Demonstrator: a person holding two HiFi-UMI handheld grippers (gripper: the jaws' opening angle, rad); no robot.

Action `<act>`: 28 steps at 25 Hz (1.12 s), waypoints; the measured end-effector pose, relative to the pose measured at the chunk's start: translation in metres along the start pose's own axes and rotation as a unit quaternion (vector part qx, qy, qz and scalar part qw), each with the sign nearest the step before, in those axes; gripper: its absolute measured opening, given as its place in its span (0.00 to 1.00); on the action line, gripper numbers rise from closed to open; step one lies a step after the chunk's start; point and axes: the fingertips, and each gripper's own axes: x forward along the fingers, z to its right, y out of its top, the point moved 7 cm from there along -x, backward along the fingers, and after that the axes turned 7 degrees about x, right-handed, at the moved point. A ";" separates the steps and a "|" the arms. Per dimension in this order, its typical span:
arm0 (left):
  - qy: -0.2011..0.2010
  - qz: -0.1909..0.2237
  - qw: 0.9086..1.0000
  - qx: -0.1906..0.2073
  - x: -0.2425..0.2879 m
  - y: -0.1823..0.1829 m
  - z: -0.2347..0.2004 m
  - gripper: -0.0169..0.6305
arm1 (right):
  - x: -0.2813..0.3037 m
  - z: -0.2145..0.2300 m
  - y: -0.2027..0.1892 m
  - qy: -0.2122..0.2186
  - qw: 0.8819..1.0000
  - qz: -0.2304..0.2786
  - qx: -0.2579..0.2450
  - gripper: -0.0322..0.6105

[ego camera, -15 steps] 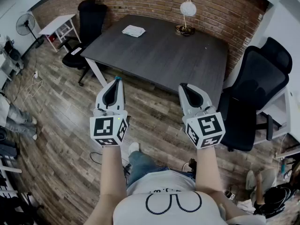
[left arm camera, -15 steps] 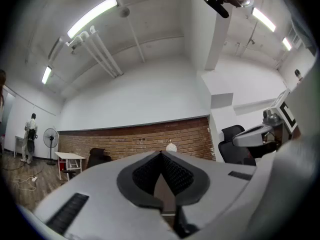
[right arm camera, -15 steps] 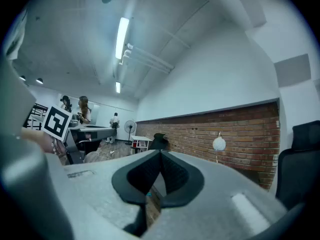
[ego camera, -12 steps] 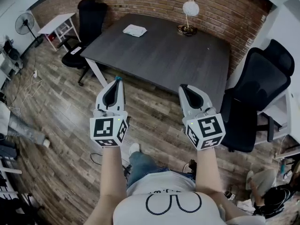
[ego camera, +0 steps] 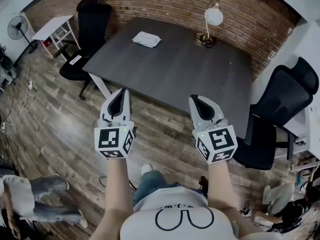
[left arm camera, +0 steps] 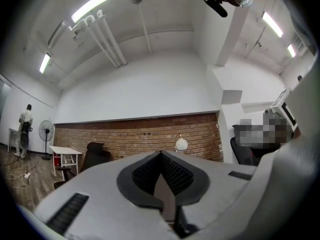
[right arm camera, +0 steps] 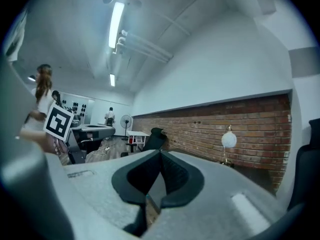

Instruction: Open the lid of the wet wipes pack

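Left gripper (ego camera: 121,94) and right gripper (ego camera: 195,100) both closed, empty. Wet wipes pack (ego camera: 146,39) looks soft, light; I'd pinch its lid edge.

The wet wipes pack (ego camera: 146,39) lies on the surface (ego camera: 170,69) near its far left corner. The lamp (ego camera: 210,26) stands by the far edge toward the right corner, well apart from the pack. A chair (ego camera: 87,31) sits off the far left corner, and a second chair (ego camera: 280,114) sits beside the right edge. The left gripper (ego camera: 123,91) and the right gripper (ego camera: 194,98) are side by side over the floor (ego camera: 60,119), just before the near edge.
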 end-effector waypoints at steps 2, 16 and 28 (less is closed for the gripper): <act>-0.005 0.000 1.000 0.000 0.014 -0.006 -0.027 0.02 | 0.027 -0.008 0.001 -0.006 1.000 -0.003 0.003 0.05; -0.041 0.005 0.999 0.005 0.079 -0.029 -0.163 0.02 | 0.168 -0.058 0.014 -0.028 1.000 -0.011 0.009 0.05; -0.044 0.001 0.999 0.008 0.126 -0.059 -0.206 0.02 | 0.251 -0.054 0.006 -0.009 1.000 -0.008 0.005 0.05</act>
